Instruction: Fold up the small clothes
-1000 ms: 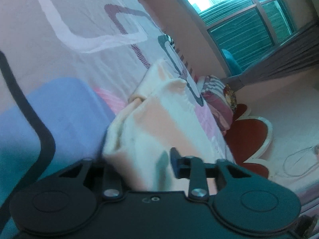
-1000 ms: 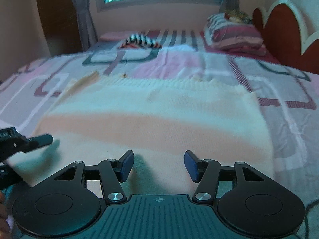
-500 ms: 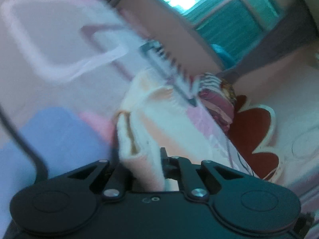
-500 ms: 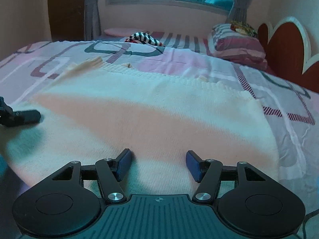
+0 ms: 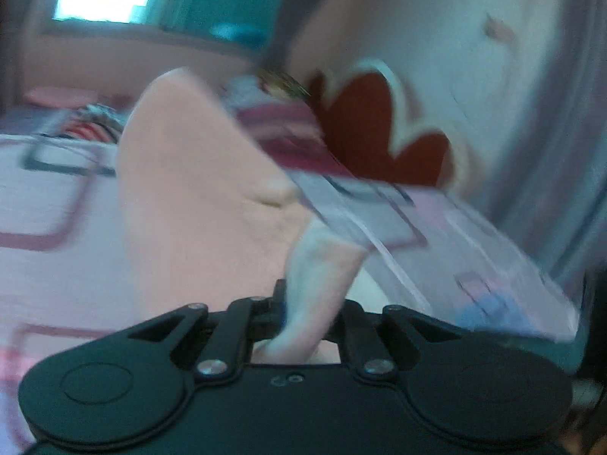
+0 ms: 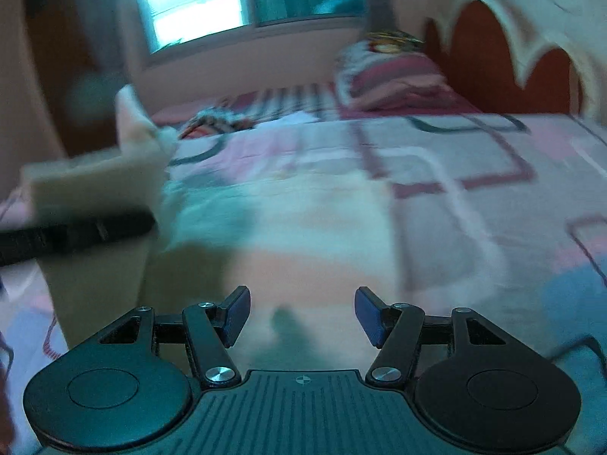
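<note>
A cream and peach striped knit garment (image 6: 288, 235) lies on the bed ahead of my right gripper (image 6: 302, 313), which is open and empty just above its near edge. My left gripper (image 5: 309, 314) is shut on a bunched edge of the same garment (image 5: 197, 197) and holds it lifted, so the cloth rises in front of the camera. In the right wrist view the left gripper (image 6: 76, 233) shows as a dark bar at the left, with the raised cloth (image 6: 98, 182) hanging from it. Both views are blurred.
The bed has a pink, white and maroon patterned sheet (image 6: 474, 189). Striped pillows (image 6: 387, 76) and a red scalloped headboard (image 6: 493, 60) stand at the far right. A dark striped cloth (image 6: 216, 119) lies at the far end below a window (image 6: 197, 3).
My left gripper has lifted the garment's left edge off the bed and swung it up and rightward. The right gripper stays open over the near edge.
</note>
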Demonstrator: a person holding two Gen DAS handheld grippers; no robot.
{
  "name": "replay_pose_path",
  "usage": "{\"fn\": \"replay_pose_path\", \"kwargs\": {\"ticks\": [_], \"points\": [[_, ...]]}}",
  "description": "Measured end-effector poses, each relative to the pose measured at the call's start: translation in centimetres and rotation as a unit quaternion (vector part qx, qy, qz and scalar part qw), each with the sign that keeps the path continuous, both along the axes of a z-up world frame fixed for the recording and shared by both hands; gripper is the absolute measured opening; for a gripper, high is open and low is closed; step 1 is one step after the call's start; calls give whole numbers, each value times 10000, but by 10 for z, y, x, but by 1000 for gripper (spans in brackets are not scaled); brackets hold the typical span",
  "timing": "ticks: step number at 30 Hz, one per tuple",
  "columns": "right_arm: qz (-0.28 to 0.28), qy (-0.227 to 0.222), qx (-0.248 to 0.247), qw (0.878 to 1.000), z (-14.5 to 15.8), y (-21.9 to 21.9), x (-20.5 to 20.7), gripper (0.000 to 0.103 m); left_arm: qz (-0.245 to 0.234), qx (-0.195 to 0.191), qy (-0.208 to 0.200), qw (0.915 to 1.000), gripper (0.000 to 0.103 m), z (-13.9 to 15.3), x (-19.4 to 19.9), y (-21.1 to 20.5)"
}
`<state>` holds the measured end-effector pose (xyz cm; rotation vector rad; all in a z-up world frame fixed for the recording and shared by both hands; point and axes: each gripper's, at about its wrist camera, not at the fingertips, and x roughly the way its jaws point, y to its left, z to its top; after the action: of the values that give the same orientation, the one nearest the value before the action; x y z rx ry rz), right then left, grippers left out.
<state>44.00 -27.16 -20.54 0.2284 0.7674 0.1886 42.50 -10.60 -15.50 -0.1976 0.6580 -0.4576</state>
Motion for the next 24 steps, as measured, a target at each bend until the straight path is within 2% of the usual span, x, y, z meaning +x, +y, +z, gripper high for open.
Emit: {"fn": "replay_pose_path", "kwargs": {"ticks": [3,6,9,11,14,17,21,24], "points": [[-328,64,-45,9994,0,-33,-9,61,-422,327,302,9981,7,-19,-8,-35],[-486,155,81,9987,0,-57,-17,61,-607,570,362,9959,20,-29,-22,-51],[-568,169,402,9974,6,-70,-21,61,-881,453,538,9936,36,-27,-38,-49],[-508,182,559,9970,10,-71,-21,61,-881,329,636,9935,50,-24,-46,-39],[-316,181,805,9961,15,-62,-14,61,-779,143,631,9949,55,-7,-56,-21],[-144,258,1015,9944,14,-49,-1,61,-429,86,360,9984,64,11,-61,9],[29,334,1174,9925,8,-32,21,61,218,183,126,9995,65,27,-49,44],[34,494,1530,9870,-1,-28,43,61,673,340,265,9968,65,22,-24,59]]}}
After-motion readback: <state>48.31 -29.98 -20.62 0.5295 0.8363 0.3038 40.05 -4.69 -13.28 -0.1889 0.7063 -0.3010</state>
